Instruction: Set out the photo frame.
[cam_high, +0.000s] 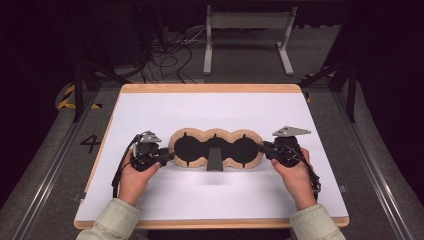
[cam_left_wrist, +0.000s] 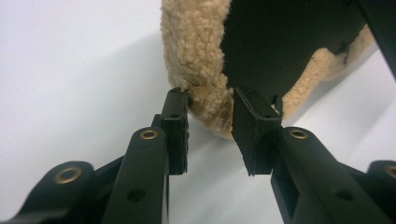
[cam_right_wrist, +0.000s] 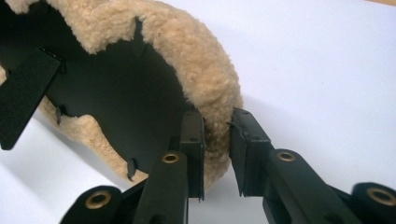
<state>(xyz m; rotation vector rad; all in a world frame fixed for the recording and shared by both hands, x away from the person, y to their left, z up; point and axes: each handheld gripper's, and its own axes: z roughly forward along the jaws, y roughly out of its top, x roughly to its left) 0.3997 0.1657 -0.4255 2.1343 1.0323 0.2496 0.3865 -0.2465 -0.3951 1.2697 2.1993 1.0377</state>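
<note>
A three-lobed pad (cam_high: 216, 134) with a tan fleece rim and black inner faces lies flat at the middle of the white board; a black strap (cam_high: 215, 160) hangs over its near side. My left gripper (cam_high: 167, 158) is at the pad's left end. In the left gripper view its jaws (cam_left_wrist: 210, 116) pinch the fleece rim (cam_left_wrist: 196, 46), one outside and one on the black inside (cam_left_wrist: 289, 42). My right gripper (cam_high: 263, 150) is at the pad's right end, where it (cam_right_wrist: 217, 135) clamps the fleece (cam_right_wrist: 187, 46) the same way. The strap (cam_right_wrist: 23, 93) shows at the left of that view.
The white board (cam_high: 215, 107) has a wooden edge and rests on a dark floor. A grey metal frame (cam_high: 247, 35) and loose cables (cam_high: 170, 55) lie beyond the far edge. Open board surrounds the pad on all sides.
</note>
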